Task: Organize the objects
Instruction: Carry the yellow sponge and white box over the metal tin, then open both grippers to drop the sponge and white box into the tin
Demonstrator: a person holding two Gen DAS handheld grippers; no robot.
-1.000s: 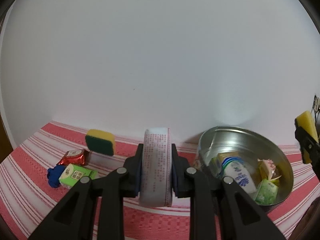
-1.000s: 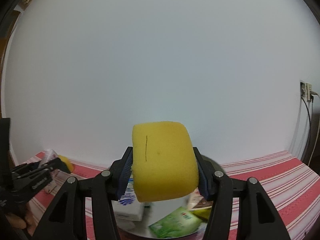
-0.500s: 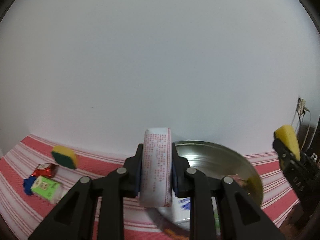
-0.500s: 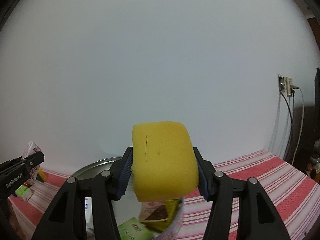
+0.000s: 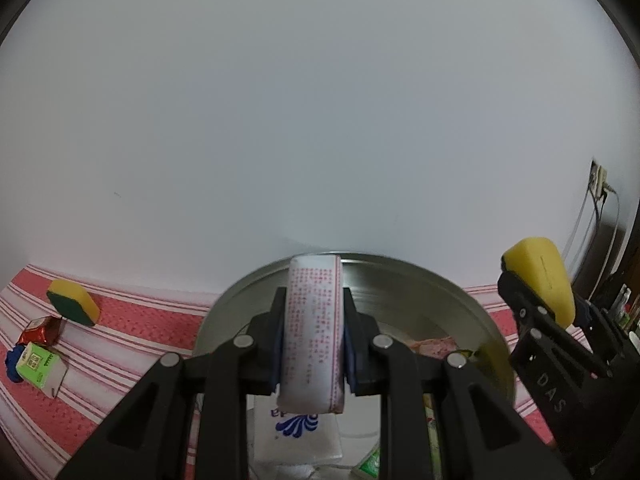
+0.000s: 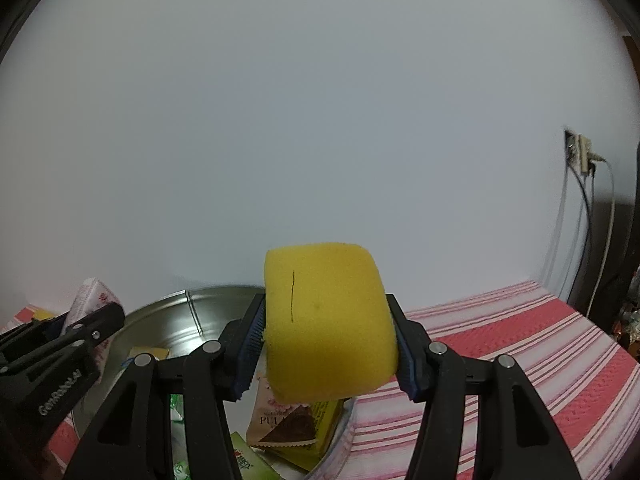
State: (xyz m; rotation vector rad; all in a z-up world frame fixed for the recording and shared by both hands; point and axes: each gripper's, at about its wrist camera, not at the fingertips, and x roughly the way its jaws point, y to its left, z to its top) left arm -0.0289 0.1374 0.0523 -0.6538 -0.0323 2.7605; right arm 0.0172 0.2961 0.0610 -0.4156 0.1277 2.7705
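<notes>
Left tool (image 5: 312, 344) clamped on soft tissue pack (image 5: 313, 332), right tool (image 6: 326, 346) clamped on squashy sponge (image 6: 328, 320), both over steel bowl (image 5: 460, 304); light, side grips suit.

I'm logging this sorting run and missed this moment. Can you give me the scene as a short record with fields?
surface: red and white striped cloth
container: metal bowl, already holding packets
left gripper: shut on white packet with red print, above the bowl
right gripper: shut on yellow sponge, over the bowl's rim
still on the cloth: yellow-green sponge, red packet, green carton
</notes>
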